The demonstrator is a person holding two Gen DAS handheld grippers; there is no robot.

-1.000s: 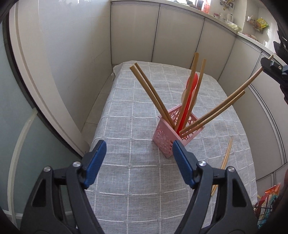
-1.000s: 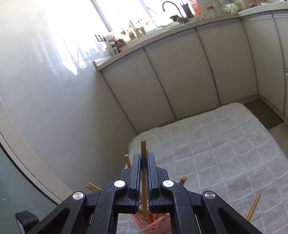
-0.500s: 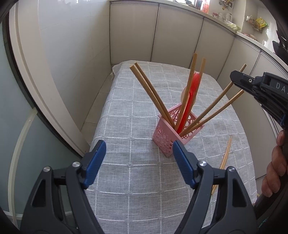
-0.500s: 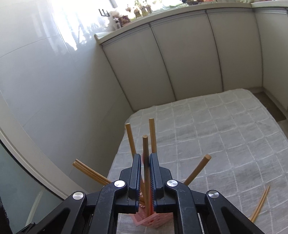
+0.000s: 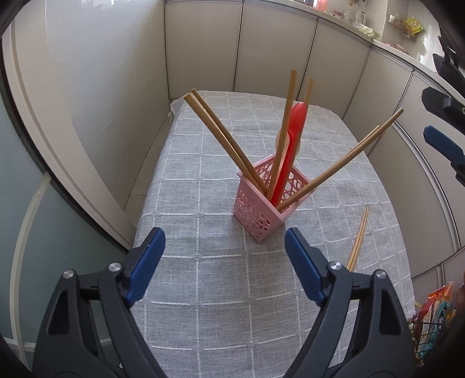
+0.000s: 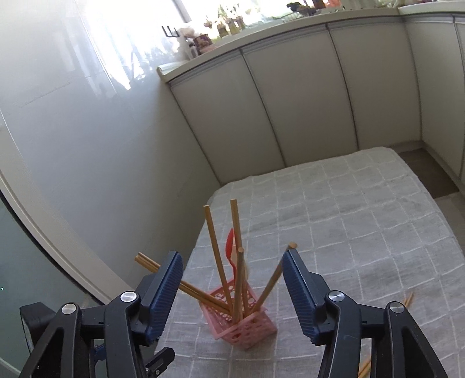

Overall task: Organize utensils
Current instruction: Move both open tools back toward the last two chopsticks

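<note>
A pink perforated utensil holder (image 5: 268, 203) stands on the grey checked tablecloth (image 5: 203, 290). It holds several wooden chopsticks (image 5: 223, 142) fanned outward and a red spoon (image 5: 290, 154). The holder also shows in the right wrist view (image 6: 241, 317). One pair of chopsticks (image 5: 358, 241) lies flat on the cloth to the holder's right. My left gripper (image 5: 223, 256) is open and empty, hovering in front of the holder. My right gripper (image 6: 232, 279) is open and empty above the holder, its jaws apart around the chopstick tops; one blue pad (image 5: 441, 145) shows at the right edge of the left wrist view.
The table sits in a corner of cream cabinet doors (image 6: 290, 101) and a white wall (image 5: 101, 72). A wire basket of snack packets (image 5: 433, 317) stands off the table's right edge. A countertop with small items (image 6: 221, 26) runs above the cabinets.
My right gripper has opened and let go of the chopstick it held; that chopstick now stands in the holder. The right gripper has risen slightly. The left gripper has stayed still.
</note>
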